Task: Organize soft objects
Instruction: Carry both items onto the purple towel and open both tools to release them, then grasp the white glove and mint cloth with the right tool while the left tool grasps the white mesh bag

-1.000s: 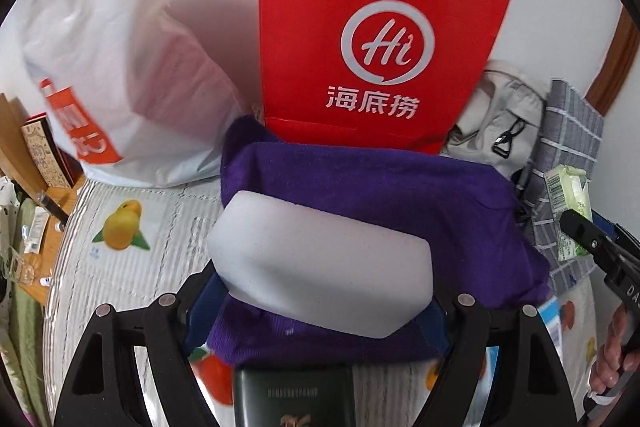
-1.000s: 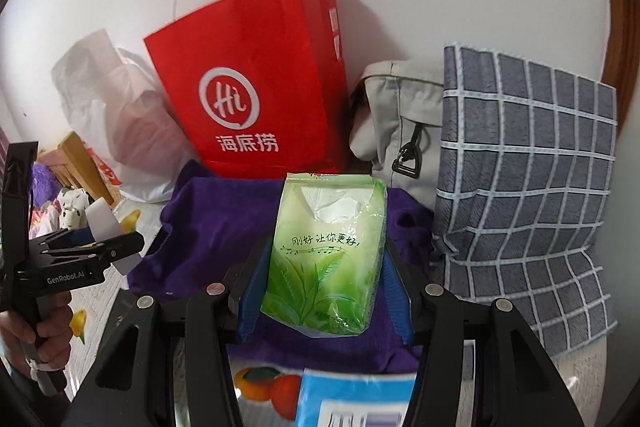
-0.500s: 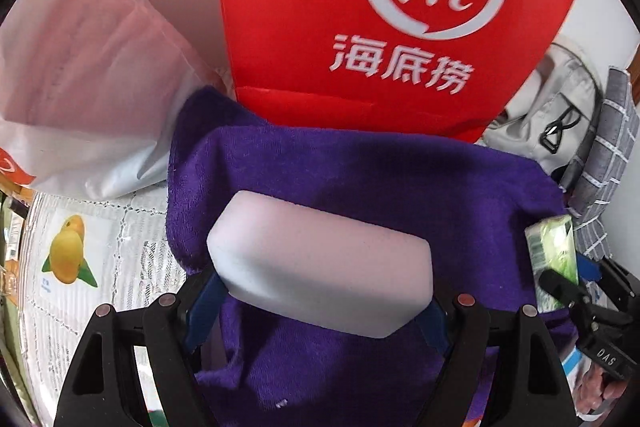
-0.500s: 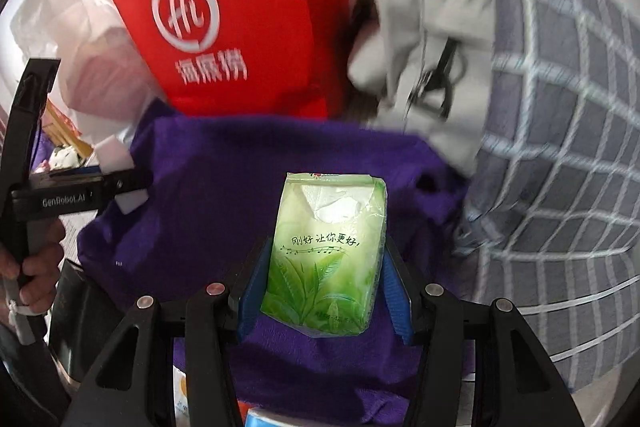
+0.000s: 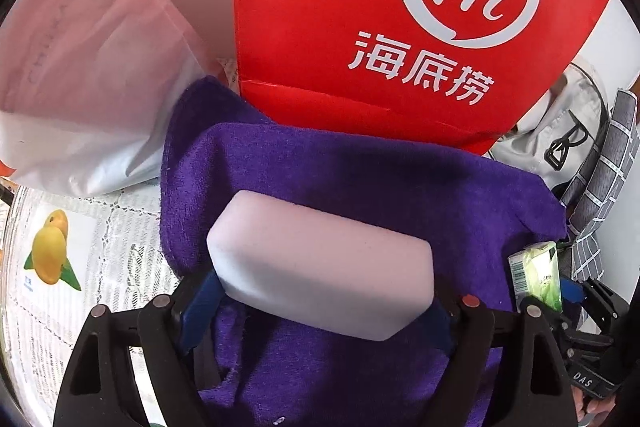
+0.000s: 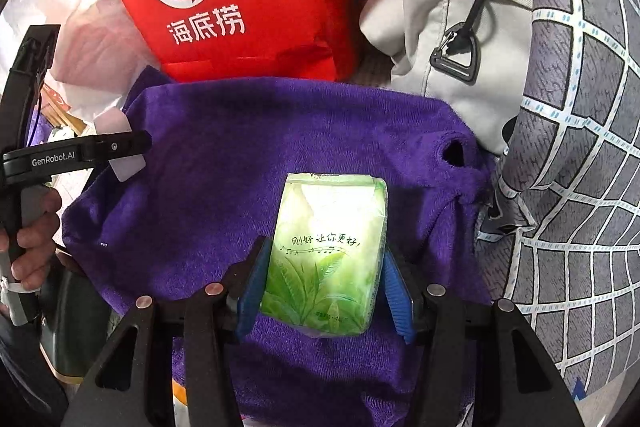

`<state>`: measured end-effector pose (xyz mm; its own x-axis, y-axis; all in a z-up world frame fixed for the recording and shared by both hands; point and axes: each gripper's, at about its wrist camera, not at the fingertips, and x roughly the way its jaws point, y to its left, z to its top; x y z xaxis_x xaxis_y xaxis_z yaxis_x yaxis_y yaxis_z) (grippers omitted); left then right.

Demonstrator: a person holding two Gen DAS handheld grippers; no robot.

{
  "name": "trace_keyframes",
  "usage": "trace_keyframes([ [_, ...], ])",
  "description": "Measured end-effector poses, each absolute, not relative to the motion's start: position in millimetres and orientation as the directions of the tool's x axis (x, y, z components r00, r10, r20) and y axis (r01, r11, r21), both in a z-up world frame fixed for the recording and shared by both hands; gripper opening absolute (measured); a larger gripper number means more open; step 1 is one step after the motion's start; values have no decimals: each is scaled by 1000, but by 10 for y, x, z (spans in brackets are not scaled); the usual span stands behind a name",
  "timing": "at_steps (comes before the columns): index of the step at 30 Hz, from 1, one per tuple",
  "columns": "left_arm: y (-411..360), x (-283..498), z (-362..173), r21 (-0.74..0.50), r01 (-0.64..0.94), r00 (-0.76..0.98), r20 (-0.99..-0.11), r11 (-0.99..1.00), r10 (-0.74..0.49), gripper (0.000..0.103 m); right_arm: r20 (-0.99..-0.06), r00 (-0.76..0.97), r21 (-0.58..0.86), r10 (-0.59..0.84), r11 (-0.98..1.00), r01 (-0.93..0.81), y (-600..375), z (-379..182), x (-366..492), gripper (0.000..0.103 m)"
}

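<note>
Since a second ago we have carried both grippers forward, so the purple terry towel (image 5: 360, 187) now fills the middle of each view and the table in front of it has mostly dropped out of sight.

Seen from our left wrist, our left gripper (image 5: 324, 291) is closed partway on a white rectangular foam sponge (image 5: 320, 267), its blue pads pressing the sponge's two short ends; the sponge hangs over the towel's near left part; a red paper bag with a white Hi logo (image 5: 380, 27) stands just behind the towel, a white plastic bag (image 5: 88, 67) leans to its left, and a lace tablecloth with a printed mango (image 5: 60, 255) shows at lower left; our right gripper (image 5: 560, 291) enters at the right edge, clamped on a green tissue pack (image 5: 538, 275).

Seen from our right wrist, our right gripper (image 6: 324, 291) holds the green tissue pack (image 6: 328, 255) upright between its blue pads, jaws closed partway against its sides, above the towel (image 6: 240, 167); the left gripper (image 6: 120, 151) with the sponge (image 6: 124, 163) sits over the towel's left edge; a beige canvas bag (image 6: 440, 27) and a grey checked cloth (image 6: 580, 147) lie to the right.
</note>
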<state>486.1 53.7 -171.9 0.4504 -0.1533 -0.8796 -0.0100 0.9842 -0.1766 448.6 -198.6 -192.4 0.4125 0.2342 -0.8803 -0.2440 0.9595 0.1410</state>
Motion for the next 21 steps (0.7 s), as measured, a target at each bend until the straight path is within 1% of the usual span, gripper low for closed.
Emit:
trace_keyframes([
  [2,524,4872,-1706,-195,9,453,-874,981,-178,97,-881,415,134,229,960,-244,-1962,-1917,4503,67],
  [3,514,4863,-1694,-195,8,457,-872,981,-177,97,-878,421,130,226,961,-244,-1965,-1904,4496,74],
  [6,467,4860,-1668,-161,-1,463,-875,987,-143,97,-867,452,103,207,964,-244,-1973,-1838,4476,81],
  [9,447,4838,-1635,-162,-9,470,-872,987,-139,97,-859,475,82,188,969,-235,-2021,-1785,4455,82],
  [13,499,4805,-1590,-164,-14,482,-865,986,-137,97,-833,517,98,195,973,-209,-2101,-1657,4408,82],
  [17,479,4741,-1421,-161,0,530,-837,987,-137,95,-800,564,112,204,975,-194,-2136,-1467,4303,82],
  [19,450,4656,-1309,-153,21,559,-818,988,-139,95,-779,583,133,230,970,-205,-2149,-1358,4204,82],
  [21,420,4561,-1205,-157,54,580,-798,986,-160,95,-761,609,137,225,973,-187,-2163,-1270,4076,82],
])
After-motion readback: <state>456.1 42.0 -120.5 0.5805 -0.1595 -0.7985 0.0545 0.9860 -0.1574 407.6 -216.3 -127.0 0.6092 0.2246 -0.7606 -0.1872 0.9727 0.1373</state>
